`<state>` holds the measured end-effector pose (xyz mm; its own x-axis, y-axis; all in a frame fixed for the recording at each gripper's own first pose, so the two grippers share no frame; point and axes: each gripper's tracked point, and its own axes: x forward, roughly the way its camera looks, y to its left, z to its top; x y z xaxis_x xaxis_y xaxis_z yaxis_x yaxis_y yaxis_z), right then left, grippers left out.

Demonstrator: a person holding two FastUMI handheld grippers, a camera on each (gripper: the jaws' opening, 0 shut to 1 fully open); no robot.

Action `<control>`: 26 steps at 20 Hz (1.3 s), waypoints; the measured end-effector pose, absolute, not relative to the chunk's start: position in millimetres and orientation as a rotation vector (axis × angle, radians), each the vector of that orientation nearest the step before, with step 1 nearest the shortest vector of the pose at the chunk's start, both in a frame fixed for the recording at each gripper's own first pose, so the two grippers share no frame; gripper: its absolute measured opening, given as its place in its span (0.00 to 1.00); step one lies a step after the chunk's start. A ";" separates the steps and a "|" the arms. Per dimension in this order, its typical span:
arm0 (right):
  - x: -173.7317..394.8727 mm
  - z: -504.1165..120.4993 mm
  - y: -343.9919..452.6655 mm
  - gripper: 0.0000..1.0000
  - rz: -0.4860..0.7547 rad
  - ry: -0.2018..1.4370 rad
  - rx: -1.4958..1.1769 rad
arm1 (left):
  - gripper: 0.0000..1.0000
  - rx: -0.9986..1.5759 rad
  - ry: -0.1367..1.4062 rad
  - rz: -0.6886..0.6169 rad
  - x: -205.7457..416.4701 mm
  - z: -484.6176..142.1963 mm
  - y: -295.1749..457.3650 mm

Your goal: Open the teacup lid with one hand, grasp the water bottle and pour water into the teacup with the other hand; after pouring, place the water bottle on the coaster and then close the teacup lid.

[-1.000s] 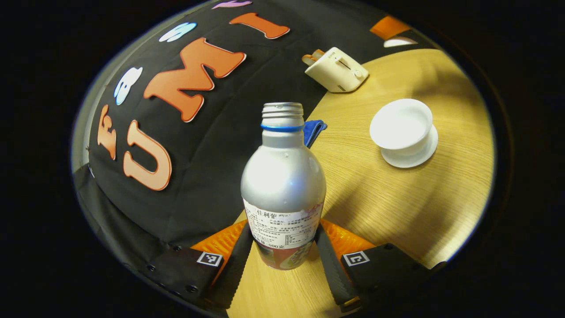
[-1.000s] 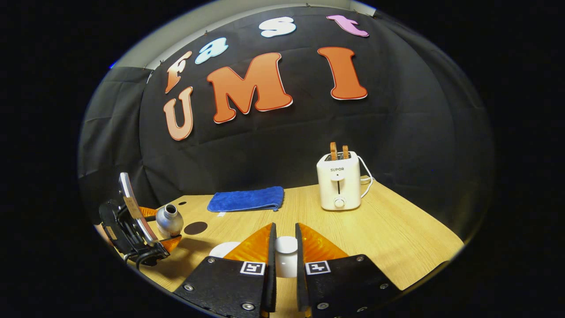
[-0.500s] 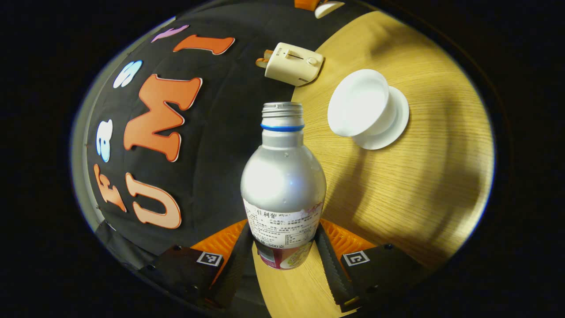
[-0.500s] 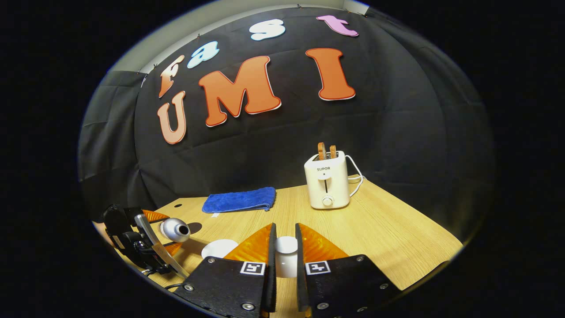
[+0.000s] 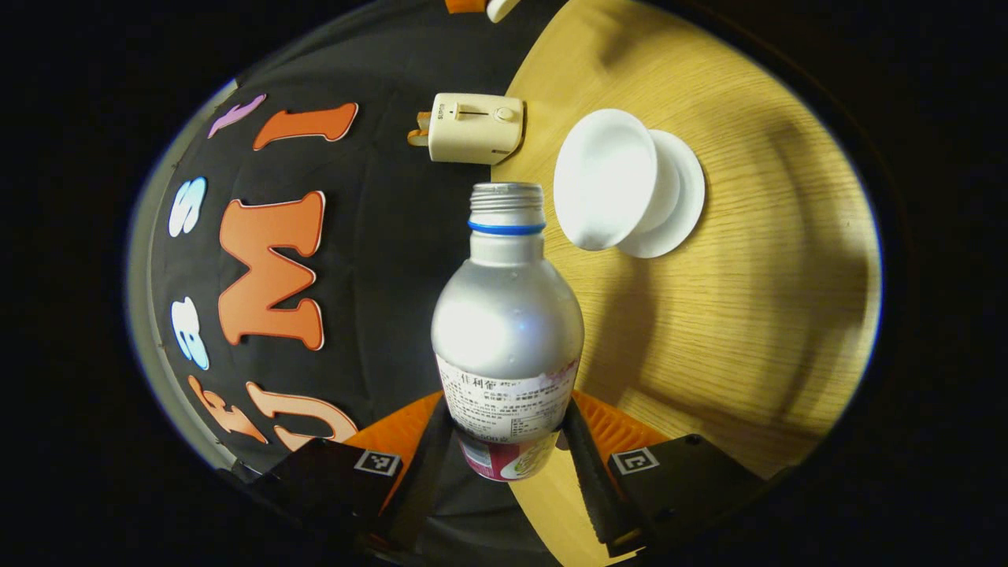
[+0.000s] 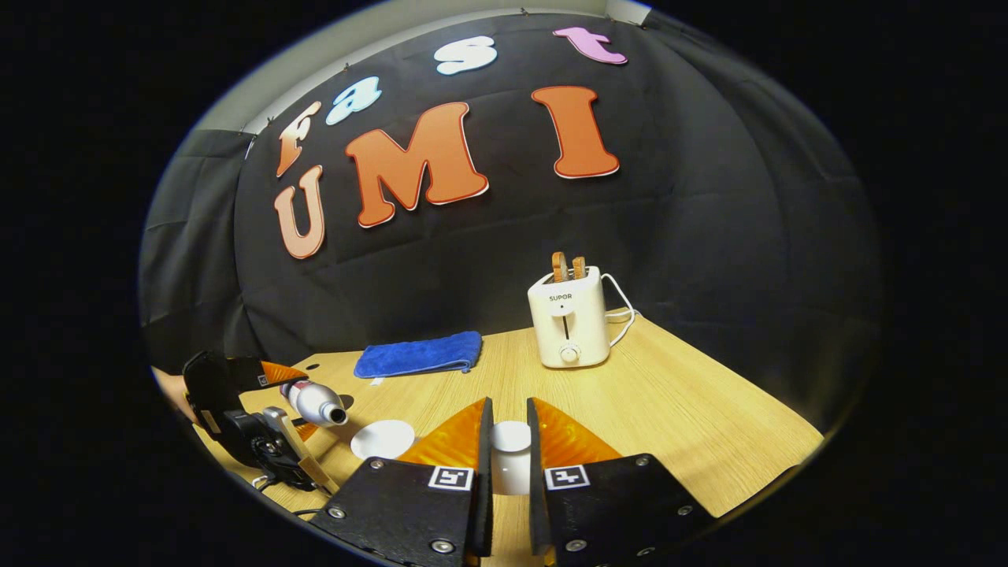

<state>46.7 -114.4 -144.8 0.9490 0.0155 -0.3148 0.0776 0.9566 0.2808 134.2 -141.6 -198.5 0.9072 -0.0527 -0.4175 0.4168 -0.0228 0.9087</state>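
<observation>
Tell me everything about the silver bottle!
The water bottle looks like shiny silver metal, with a threaded neck, a blue ring under it and a paper label low down. Its cap is off. The left gripper squeezes its lower part with both fingers. In the right gripper view it is tipped sideways, mouth toward the white teacup.

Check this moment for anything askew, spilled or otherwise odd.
Nothing stands out. The water bottle, uncapped, lies tipped in the left gripper with its mouth toward the open teacup, as pouring needs. No water shows on the table. The right gripper holds the white lid.
</observation>
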 end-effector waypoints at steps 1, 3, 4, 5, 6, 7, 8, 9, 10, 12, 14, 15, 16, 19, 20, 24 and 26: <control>45.8 -145.6 -115.1 0.19 -0.032 0.322 0.295 | 0.81 1.569 0.289 -0.386 135.1 -197.6 -141.7; 45.8 -146.8 -118.1 0.19 -0.036 0.325 0.293 | 0.81 1.610 0.271 -0.384 138.4 -194.3 -142.2; 44.8 -147.7 -119.1 0.19 -0.039 0.326 0.294 | 0.81 1.625 0.264 -0.384 140.1 -193.5 -143.2; 44.6 -147.7 -120.2 0.19 -0.039 0.325 0.296 | 0.84 1.640 0.261 -0.386 141.1 -192.9 -141.9; 43.9 -147.4 -121.9 0.19 -0.044 0.323 0.298 | 0.81 1.657 0.253 -0.389 143.7 -191.6 -142.1; 44.4 -147.4 -123.3 0.19 -0.047 0.322 0.298 | 0.81 1.674 0.241 -0.386 144.8 -188.5 -142.0; 43.0 -147.4 -123.0 0.19 -0.046 0.322 0.299 | 0.81 1.692 0.231 -0.381 147.5 -186.9 -142.6; 43.1 -146.9 -124.4 0.19 -0.049 0.321 0.301 | 0.81 1.704 0.223 -0.378 149.3 -184.6 -141.7; 42.6 -147.4 -124.3 0.19 -0.047 0.322 0.302 | 0.81 1.713 0.220 -0.379 151.4 -184.6 -143.0; 41.9 -148.3 -125.9 0.19 -0.050 0.323 0.301 | 0.81 1.736 0.209 -0.380 153.1 -179.8 -143.6; 41.7 -148.5 -126.7 0.19 -0.051 0.325 0.301 | 0.81 1.770 0.188 -0.378 154.6 -175.7 -144.9; 41.1 -149.0 -126.0 0.19 -0.050 0.327 0.300 | 0.82 1.785 0.176 -0.374 158.0 -172.4 -145.2; 40.5 -148.0 -127.5 0.19 -0.052 0.325 0.301 | 0.82 1.796 0.170 -0.370 159.4 -170.4 -145.2; 40.1 -148.1 -127.6 0.19 -0.048 0.324 0.305 | 0.82 1.829 0.150 -0.357 165.1 -163.3 -145.3; 40.8 -147.2 -127.1 0.19 -0.048 0.324 0.304 | 0.82 1.841 0.141 -0.353 165.8 -160.4 -145.8; 41.3 -143.1 -125.7 0.19 -0.040 0.319 0.303 | 0.82 1.878 0.114 -0.336 168.4 -146.6 -145.7; 41.7 -142.4 -124.2 0.19 -0.036 0.318 0.300 | 0.81 1.893 0.099 -0.326 170.9 -138.2 -145.8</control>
